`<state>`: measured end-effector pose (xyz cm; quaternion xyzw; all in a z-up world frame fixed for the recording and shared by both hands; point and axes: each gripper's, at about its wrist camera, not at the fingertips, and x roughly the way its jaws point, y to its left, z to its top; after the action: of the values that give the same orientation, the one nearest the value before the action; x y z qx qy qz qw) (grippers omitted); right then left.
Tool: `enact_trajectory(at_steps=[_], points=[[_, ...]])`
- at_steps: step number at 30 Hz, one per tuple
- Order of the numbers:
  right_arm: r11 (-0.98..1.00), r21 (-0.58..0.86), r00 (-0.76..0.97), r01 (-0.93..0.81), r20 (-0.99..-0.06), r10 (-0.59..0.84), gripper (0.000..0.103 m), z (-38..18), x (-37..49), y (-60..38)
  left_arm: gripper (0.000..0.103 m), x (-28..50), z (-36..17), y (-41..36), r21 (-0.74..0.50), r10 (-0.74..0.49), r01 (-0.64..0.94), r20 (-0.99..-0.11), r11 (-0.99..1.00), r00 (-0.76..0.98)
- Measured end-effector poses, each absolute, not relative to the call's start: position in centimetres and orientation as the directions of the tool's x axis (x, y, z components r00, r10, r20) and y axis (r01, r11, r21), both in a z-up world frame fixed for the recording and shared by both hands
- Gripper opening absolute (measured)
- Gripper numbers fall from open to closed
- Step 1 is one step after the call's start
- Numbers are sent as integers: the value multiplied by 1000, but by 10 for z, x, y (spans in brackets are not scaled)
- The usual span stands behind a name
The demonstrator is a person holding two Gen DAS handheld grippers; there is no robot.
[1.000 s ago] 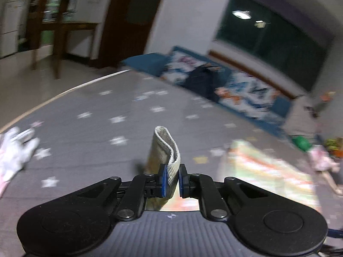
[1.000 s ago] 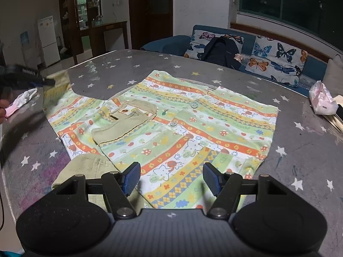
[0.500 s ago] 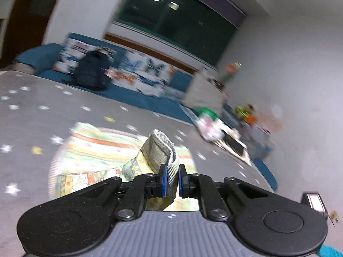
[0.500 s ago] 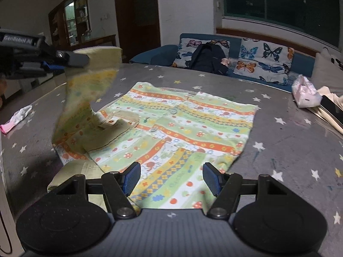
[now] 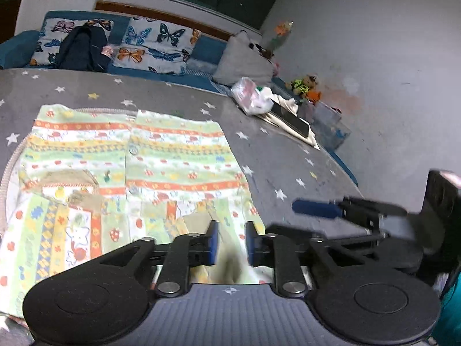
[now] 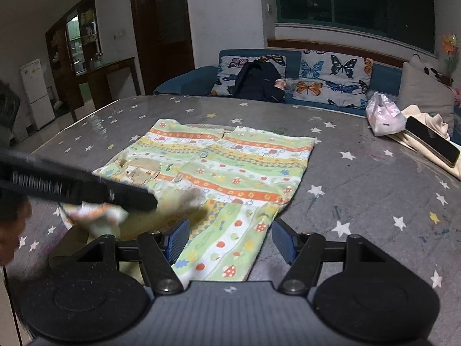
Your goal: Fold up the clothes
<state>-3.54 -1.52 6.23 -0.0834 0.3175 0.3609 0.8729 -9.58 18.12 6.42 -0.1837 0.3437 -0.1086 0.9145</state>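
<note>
Soft printed cotton shirt [image 6: 230,167] on matt star-patterned table cover [image 6: 360,190]; glossy phone [image 6: 433,141].

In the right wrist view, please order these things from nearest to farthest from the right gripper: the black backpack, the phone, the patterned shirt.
From the right gripper:
1. Patterned shirt, on the table directly ahead, its near sleeve lying between the open fingers.
2. Phone, far to the right, on cream cloth.
3. Black backpack, on the sofa beyond the table.

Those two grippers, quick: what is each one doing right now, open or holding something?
Left gripper: jaws opening, letting go of the sleeve cuff between them.
Right gripper: open, empty, over the shirt.
</note>
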Motion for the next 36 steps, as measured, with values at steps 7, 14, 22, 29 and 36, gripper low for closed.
enact_trajectory(at_steps=[7, 14, 22, 29, 36], points=[[703, 86, 521, -706, -609, 598, 60, 69, -36, 0, 39, -124, 70, 223, -367, -221, -5, -571, 930, 790], [633, 97, 431, -768, -653, 623, 58, 55, -40, 33, 49, -176, 68, 293, -286, -5, -199, -580, 937, 815], [654, 156, 371, -740, -717, 590, 44, 33, -33, 38, 57, -223, 44, 315, -237, 11, -197, -612, 951, 791], [675, 158, 372, -720, -733, 569, 12, 30, -35, 43, 57, -215, 30, 311, -300, -44, -178, -608, 937, 793], [702, 126, 450, -701, -686, 572, 4, 51, -35, 40, 55, -208, 28, 299, -281, -28, -176, -597, 943, 802]])
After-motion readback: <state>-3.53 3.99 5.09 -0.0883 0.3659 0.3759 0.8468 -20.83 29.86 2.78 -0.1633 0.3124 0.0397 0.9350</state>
